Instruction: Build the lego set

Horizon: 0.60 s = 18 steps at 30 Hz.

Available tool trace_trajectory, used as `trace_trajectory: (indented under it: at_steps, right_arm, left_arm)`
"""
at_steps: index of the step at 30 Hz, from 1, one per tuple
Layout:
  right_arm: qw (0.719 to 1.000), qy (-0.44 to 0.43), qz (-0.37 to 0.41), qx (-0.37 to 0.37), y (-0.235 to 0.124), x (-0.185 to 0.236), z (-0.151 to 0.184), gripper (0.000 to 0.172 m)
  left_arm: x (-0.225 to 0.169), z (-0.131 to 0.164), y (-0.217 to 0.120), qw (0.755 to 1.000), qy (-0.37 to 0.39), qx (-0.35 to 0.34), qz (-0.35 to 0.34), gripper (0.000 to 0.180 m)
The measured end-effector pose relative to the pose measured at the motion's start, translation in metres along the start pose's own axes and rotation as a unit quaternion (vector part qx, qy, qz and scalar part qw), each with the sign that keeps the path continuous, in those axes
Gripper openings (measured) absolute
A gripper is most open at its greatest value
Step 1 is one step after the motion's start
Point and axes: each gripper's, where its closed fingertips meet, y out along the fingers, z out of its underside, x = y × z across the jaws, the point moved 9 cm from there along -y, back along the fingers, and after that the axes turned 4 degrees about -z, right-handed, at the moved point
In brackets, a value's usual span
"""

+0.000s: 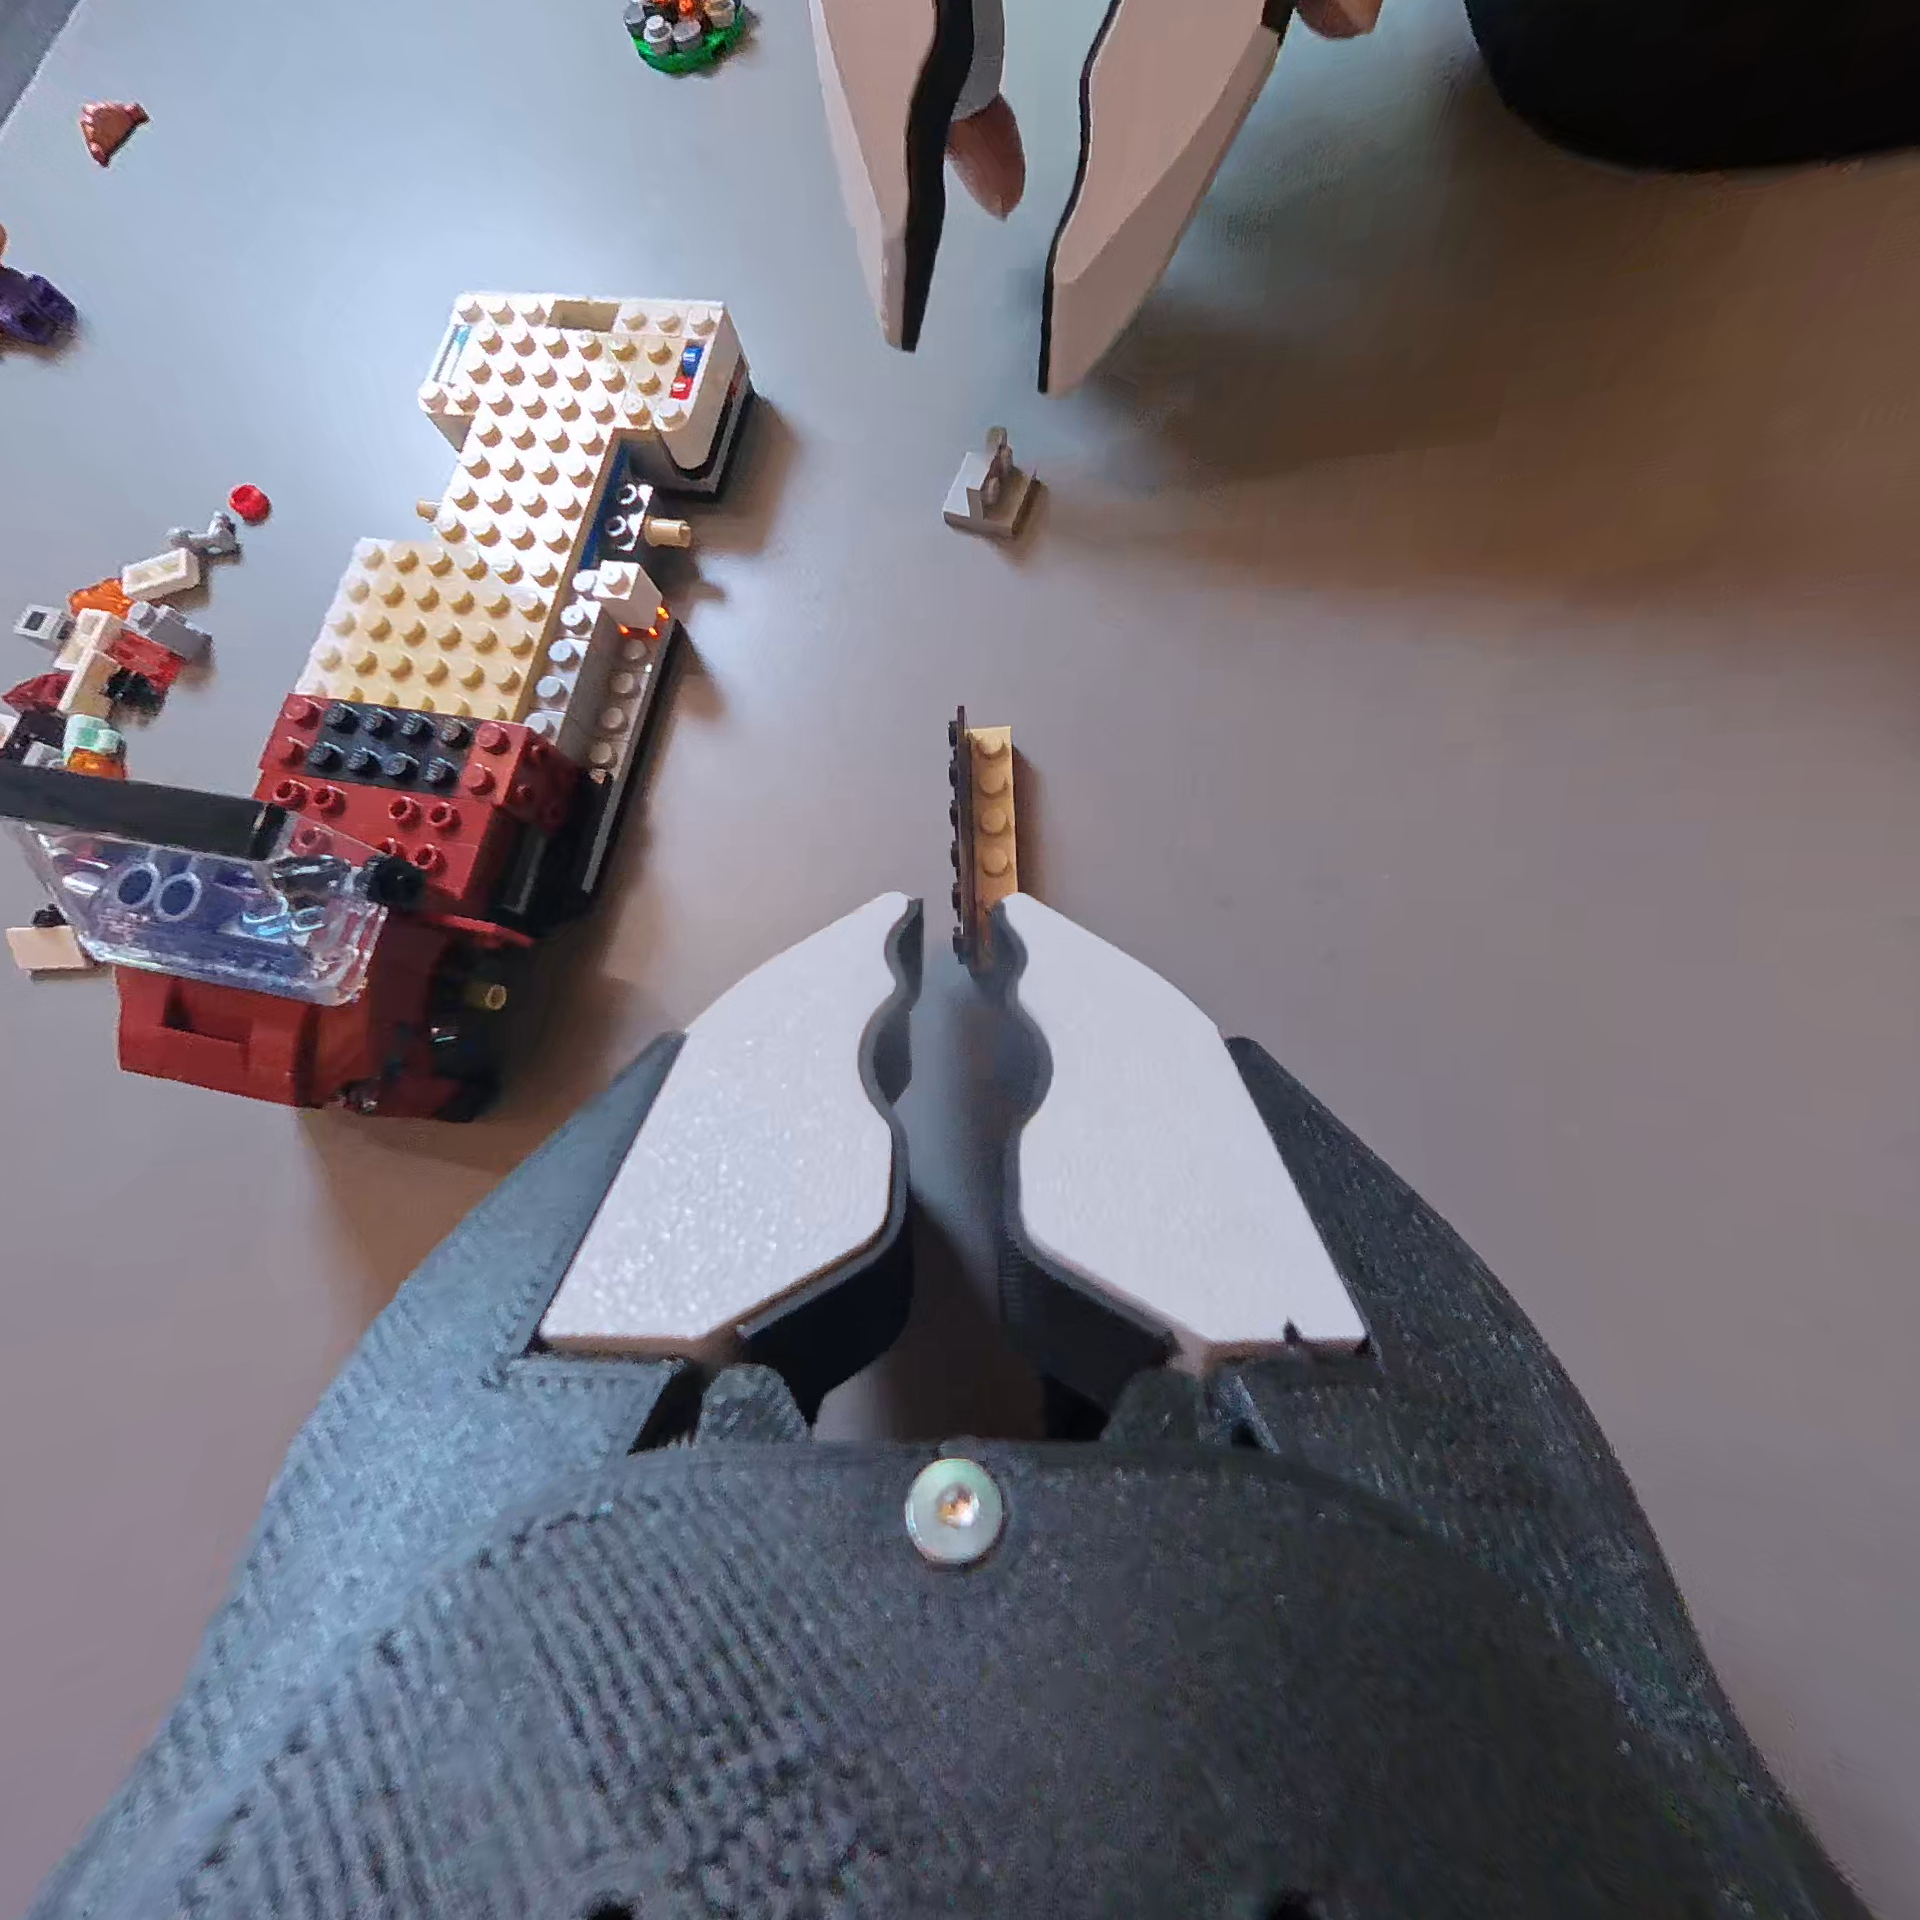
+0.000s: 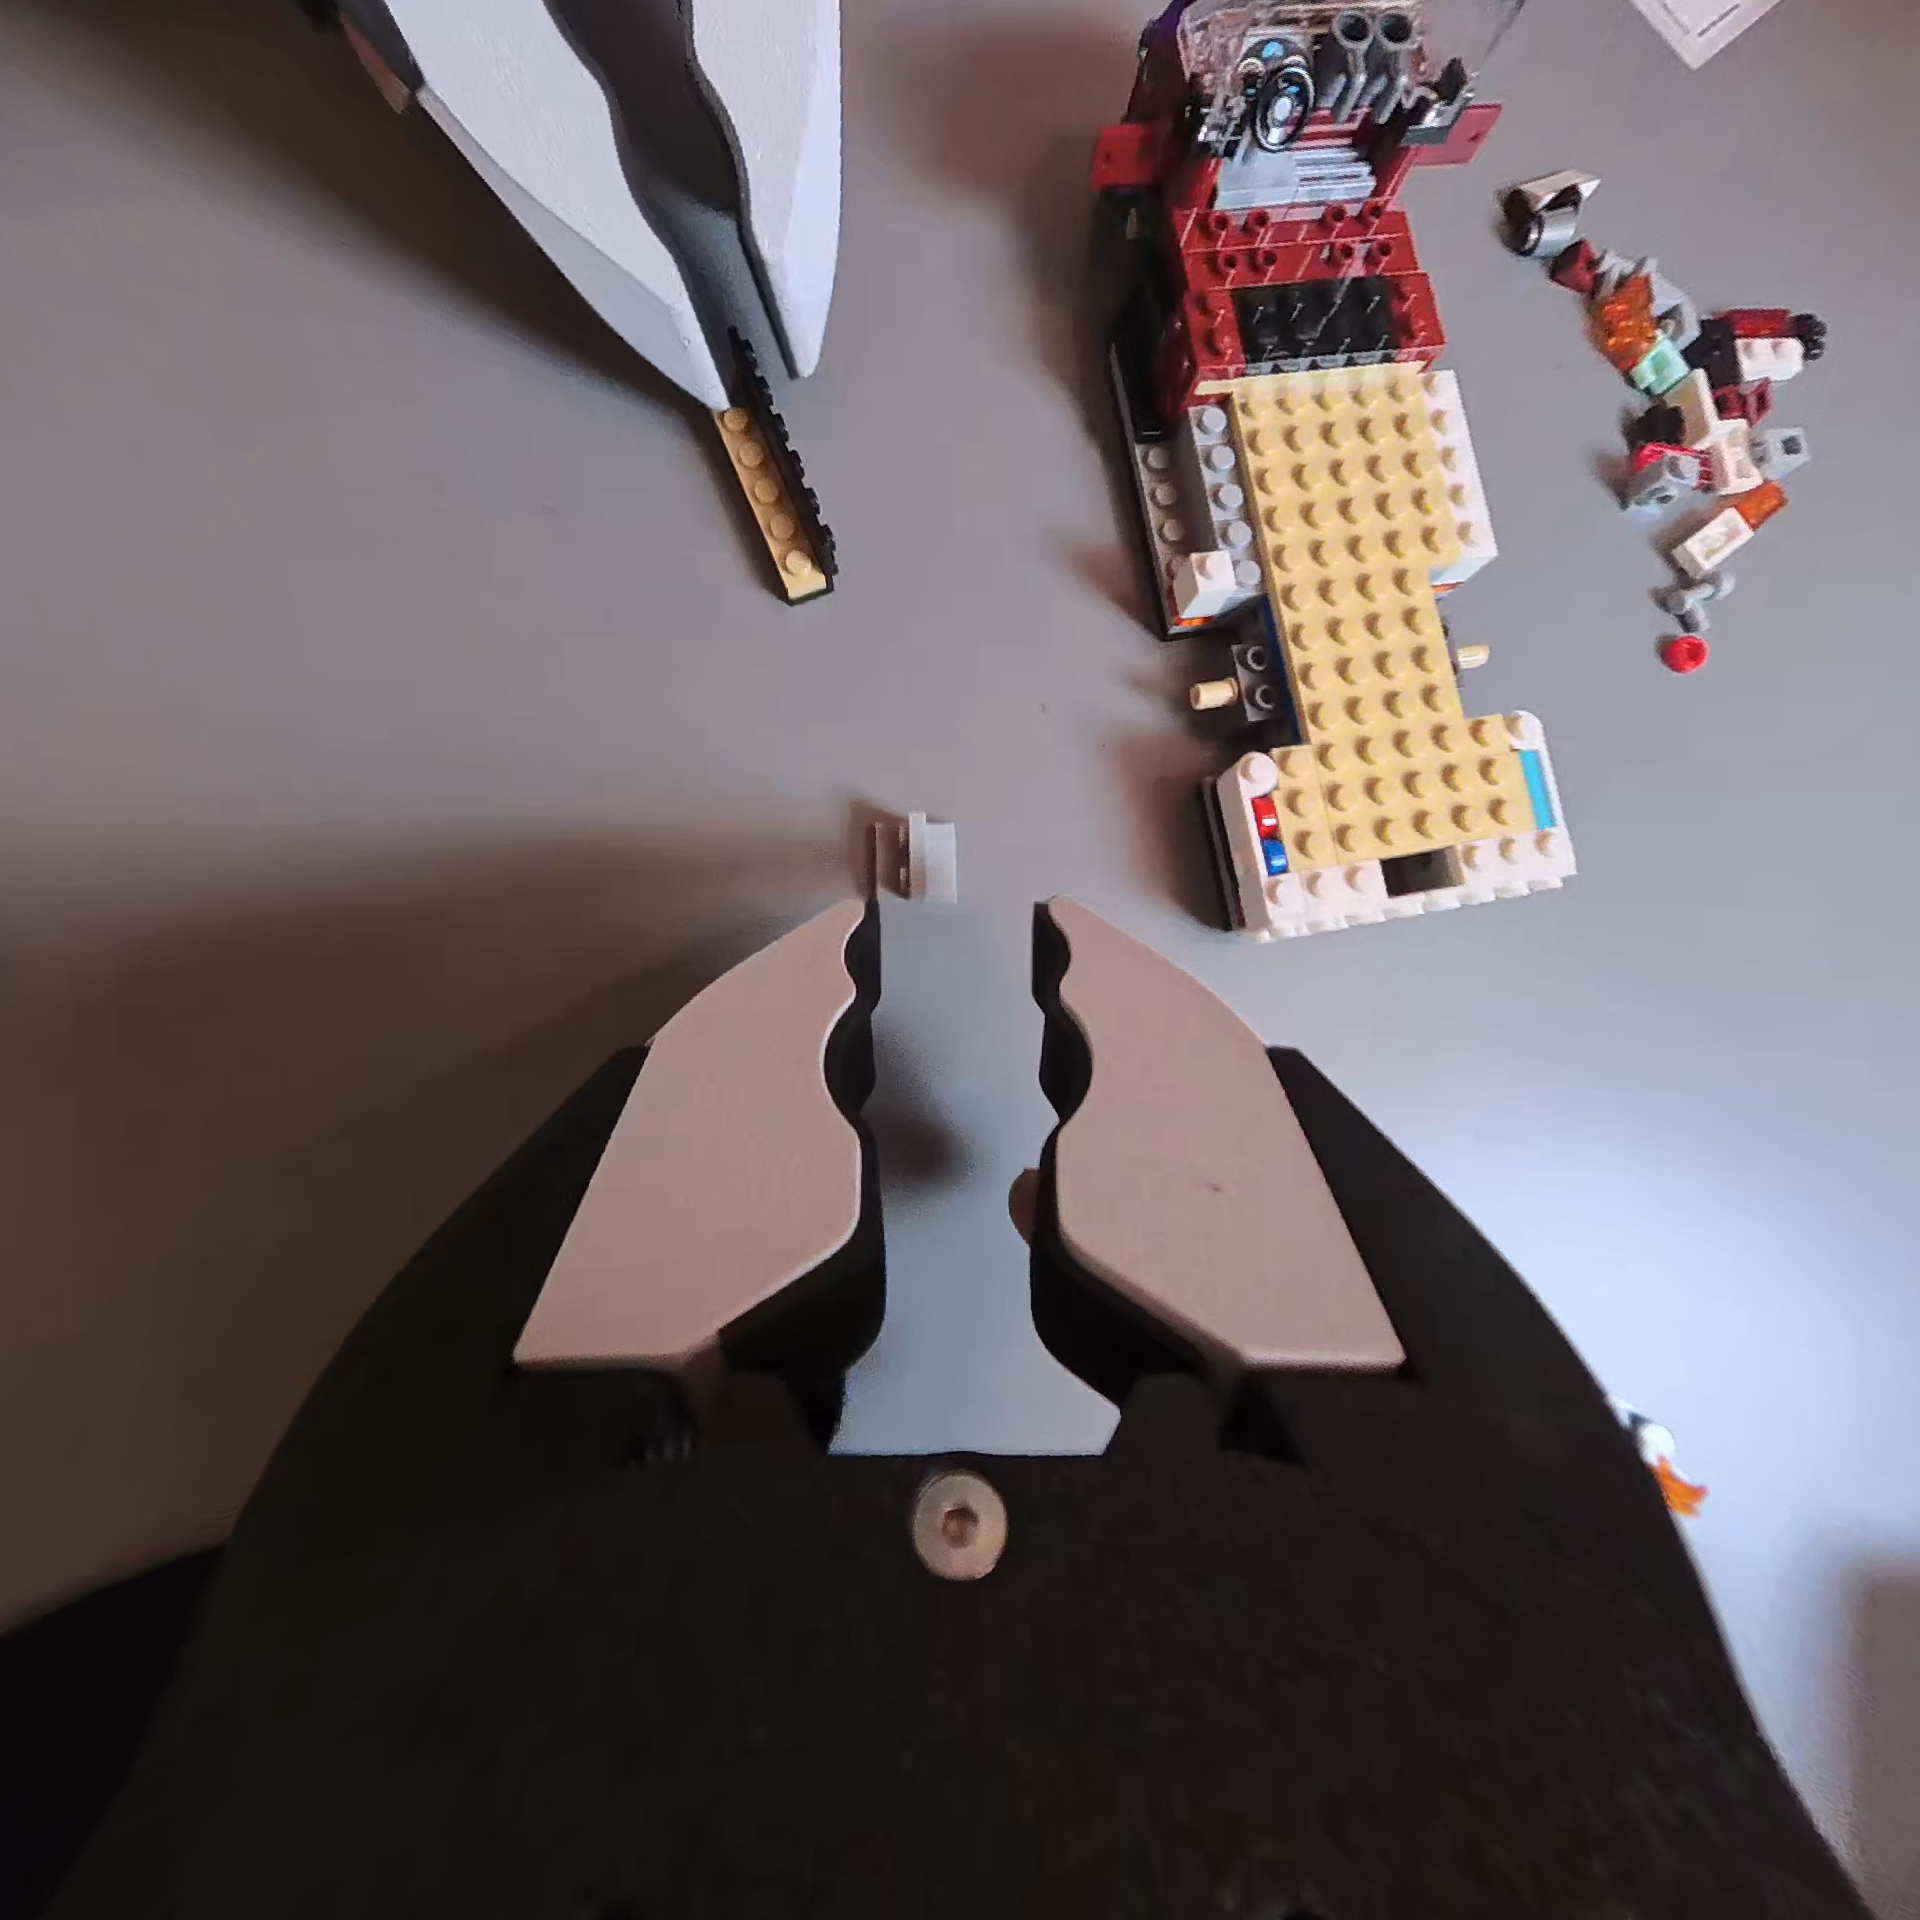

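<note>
We find the left hand-held gripper [image 1: 961,920] narrowly spread, a tan-and-brown stud plate strip [image 1: 987,810] standing on edge between its tips against the right pad, the left pad clear. The right hand-held gripper [image 2: 954,914] is spread wide, bare, just behind a small grey bracket piece [image 2: 916,854] on the counter [image 2: 416,675]. Beside them lie a red-and-tan brick vehicle [image 2: 1340,582] and loose pieces [image 2: 1704,416]; its clear windscreen end is cut off.
</note>
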Motion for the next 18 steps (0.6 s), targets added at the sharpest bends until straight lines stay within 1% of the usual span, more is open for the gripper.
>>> trace_trajectory:
  at_steps: [2, 3, 4, 5, 6, 8, 10, 13, 15, 18]
  right_arm:
    - [1.0, -0.002, -0.014, 0.008, 0.009, 0.0, -0.003, 0.024]
    - [1.0, -0.009, -0.017, 0.019, 0.013, 0.001, -0.004, 0.018]
    - [0.999, -0.02, -0.02, 0.028, 0.016, 0.001, -0.005, 0.006]
    - [0.999, -0.028, -0.034, 0.021, 0.014, 0.002, -0.009, 0.005]
    - [0.998, -0.025, -0.059, 0.006, 0.009, 0.004, -0.014, 0.005]
    - [0.99, 0.005, -0.129, -0.059, -0.009, 0.006, -0.032, 0.005]
    - [0.967, 0.038, -0.227, -0.111, -0.022, 0.011, -0.05, 0.005]
    - [0.923, 0.084, -0.346, -0.143, -0.017, 0.017, -0.064, 0.005]
    - [0.901, 0.103, -0.394, -0.151, -0.009, 0.021, -0.068, 0.005]
    - [0.881, 0.122, -0.426, -0.164, -0.001, 0.02, -0.07, 0.005]
  left_arm:
    - [0.0, 0.0, -0.001, 1.0, 0.001, -0.003, 0.0, 0.018]
    - [0.001, -0.001, -0.003, 1.0, 0.003, -0.007, -0.002, 0.02]
    - [0.001, -0.003, -0.005, 1.0, 0.007, -0.016, -0.005, 0.022]
    - [0.002, -0.005, -0.008, 0.999, 0.011, -0.03, -0.008, 0.022]
    - [0.001, -0.008, -0.011, 0.999, 0.016, -0.047, -0.009, 0.023]
    - [-0.003, -0.016, -0.018, 0.994, 0.041, -0.097, -0.007, 0.026]
    - [-0.013, -0.027, -0.025, 0.985, 0.083, -0.151, -0.008, 0.029]
    - [-0.03, -0.039, -0.034, 0.966, 0.147, -0.212, -0.025, 0.027]
    - [-0.039, -0.044, -0.038, 0.954, 0.175, -0.24, -0.03, 0.024]
    - [-0.044, -0.045, -0.043, 0.947, 0.198, -0.249, -0.041, 0.007]
